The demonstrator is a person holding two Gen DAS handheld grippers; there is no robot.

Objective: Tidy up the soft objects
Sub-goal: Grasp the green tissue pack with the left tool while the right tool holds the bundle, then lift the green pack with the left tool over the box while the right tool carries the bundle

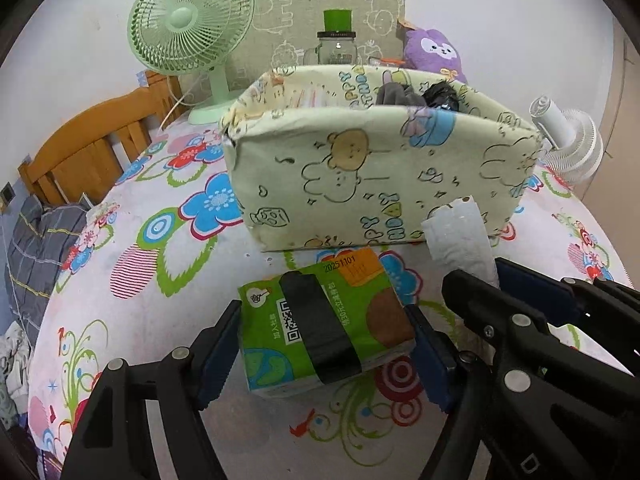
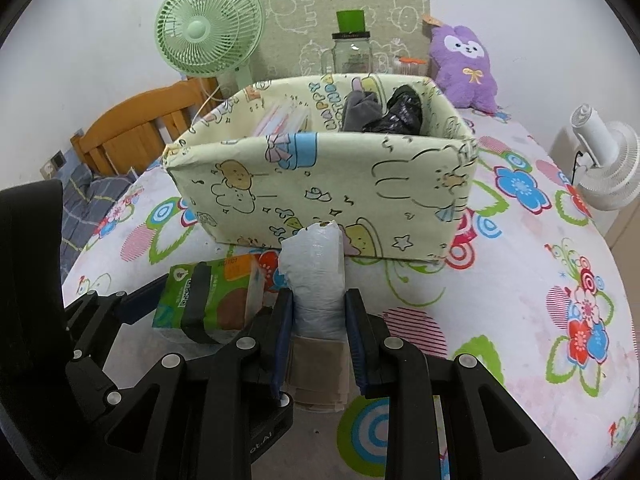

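Flowered cloth covers the tabletop (image 1: pixel 168 216) beneath me, with a wooden bed headboard (image 1: pixel 84 152) off to the left and a green fan (image 1: pixel 192 28) against the wall. My left jaws (image 1: pixel 324 344) stand fairly wide, their blue pads pressing both sides of a green tissue pack (image 1: pixel 320 328) banded with black tape. Ahead of it stands the cartoon-print fabric bin (image 1: pixel 372 172), upright, with a grey cloth (image 2: pixel 360 110) and a black bag (image 2: pixel 402 110) in its right compartment and something pale in its left. My right jaws (image 2: pixel 318 340) are closed down tight on a roll of pale plastic bags (image 2: pixel 318 280), which points toward the bin's front wall. Behind the bin sit a glass jar (image 2: pixel 352 56) and a purple plush toy (image 2: pixel 466 64); a white fan (image 2: pixel 608 164) stands far right.
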